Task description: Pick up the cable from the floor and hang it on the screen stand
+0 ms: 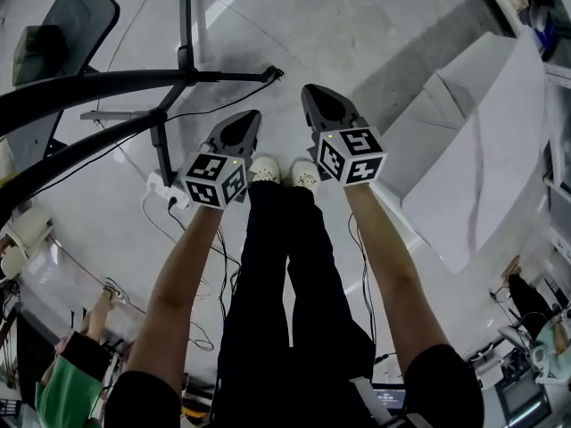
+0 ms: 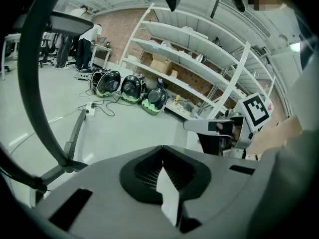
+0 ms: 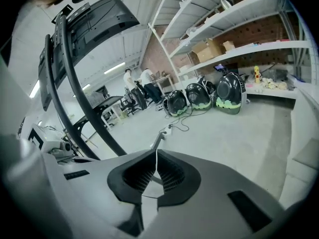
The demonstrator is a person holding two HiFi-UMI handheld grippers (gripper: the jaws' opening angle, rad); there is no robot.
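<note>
Presently, I note left gripper point(image 1: 248, 121) and right gripper point(image 1: 314, 94) at centre frame, jaws fully closed and empty, black cable point(image 1: 227, 95) lying on the floor point(image 1: 268, 16).

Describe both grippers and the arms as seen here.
The left gripper and right gripper match: grey wedge-shaped shells, tongs lined with black ribbed pads. Each carries a white cube with black square markers and a small green light. Arms: short black sleeves, forearms bare.
</note>
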